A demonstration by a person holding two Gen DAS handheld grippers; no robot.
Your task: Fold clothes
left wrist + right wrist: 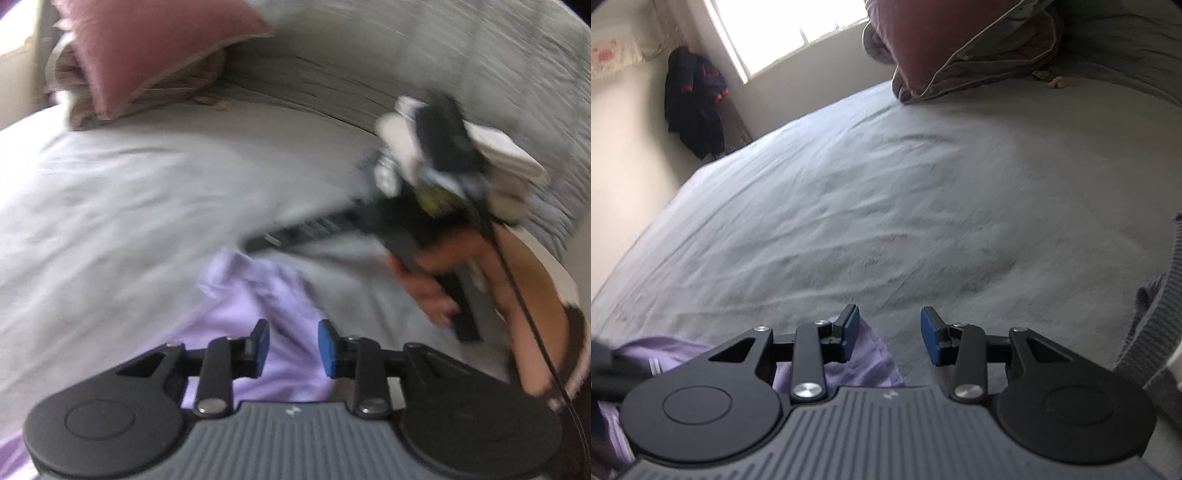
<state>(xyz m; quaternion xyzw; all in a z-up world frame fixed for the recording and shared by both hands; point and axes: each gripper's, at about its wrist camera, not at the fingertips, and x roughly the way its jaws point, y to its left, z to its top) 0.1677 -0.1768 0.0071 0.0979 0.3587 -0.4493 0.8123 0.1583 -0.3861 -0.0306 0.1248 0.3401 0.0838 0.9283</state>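
A crumpled lilac garment (255, 299) lies on the pale grey bed sheet (110, 206). My left gripper (293, 347) hovers over it, open, with the cloth showing through the gap between its blue pads. In the left wrist view the right gripper's body (443, 147) appears blurred at the right, held by a hand (424, 284). In the right wrist view my right gripper (890, 334) is open over the bare sheet (886, 203), with the lilac garment (864, 358) under and behind its left finger. Nothing is held between either pair of fingers.
A maroon pillow (147, 48) (945, 40) lies at the head of the bed on a grey blanket (443, 66). Dark clothing (694, 103) hangs by the window wall. A grey knit sleeve (1156, 310) is at the right edge.
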